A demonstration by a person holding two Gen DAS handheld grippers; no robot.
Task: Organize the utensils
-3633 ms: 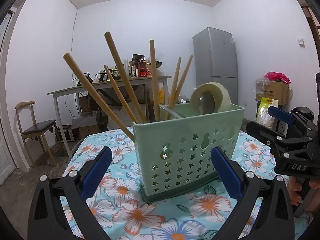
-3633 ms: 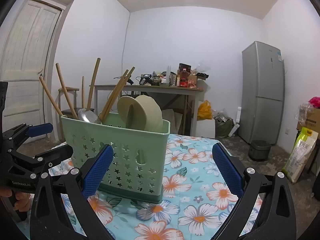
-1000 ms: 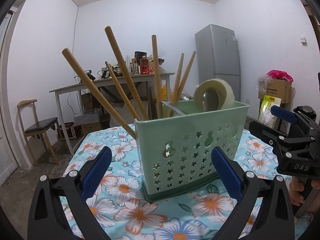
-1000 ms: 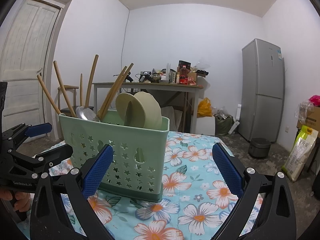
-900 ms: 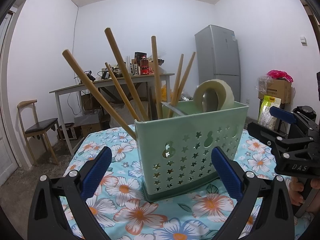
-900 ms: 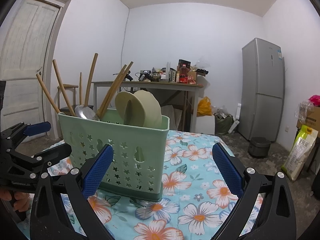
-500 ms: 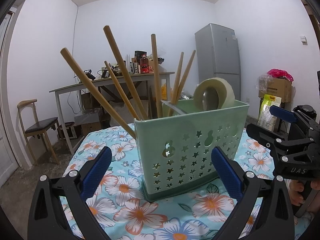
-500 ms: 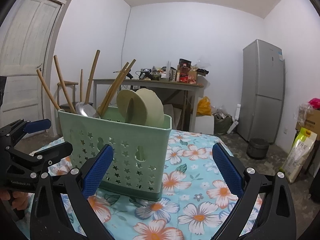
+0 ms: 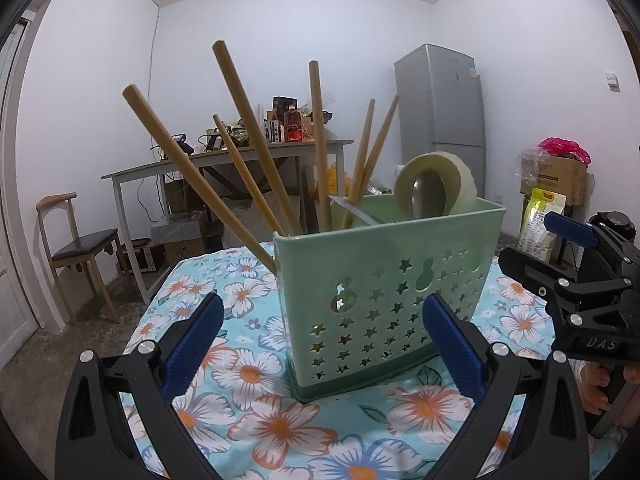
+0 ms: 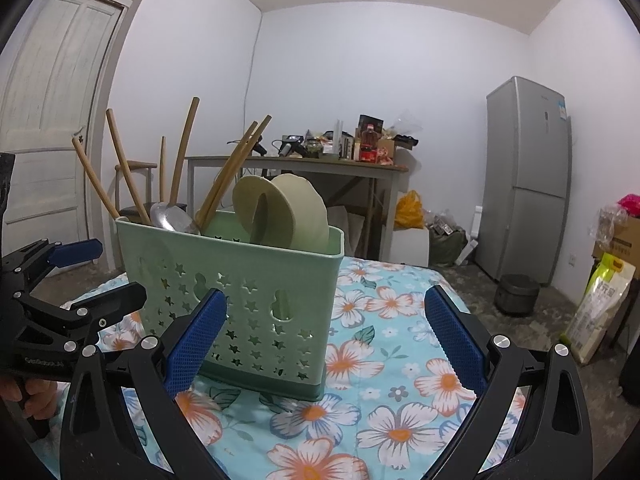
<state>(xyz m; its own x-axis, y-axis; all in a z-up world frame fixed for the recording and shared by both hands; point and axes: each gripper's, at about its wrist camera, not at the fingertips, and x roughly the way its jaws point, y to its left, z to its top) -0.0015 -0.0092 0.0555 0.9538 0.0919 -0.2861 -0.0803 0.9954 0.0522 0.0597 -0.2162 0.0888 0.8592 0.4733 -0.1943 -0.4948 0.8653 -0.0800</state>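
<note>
Jaws of both the left gripper [image 9: 322,338] and the right gripper [image 10: 326,330] stood wide apart and empty before the green basket [image 9: 394,276] on the table [image 10: 400,360], so any chopstick [image 9: 256,138] should probably be pinched high.

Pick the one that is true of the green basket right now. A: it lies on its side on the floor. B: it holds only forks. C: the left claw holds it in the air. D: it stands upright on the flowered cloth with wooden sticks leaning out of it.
D: the green basket stands upright on the flowered cloth, wooden sticks lean out of its top, and both claws are open and empty, short of it.
</note>
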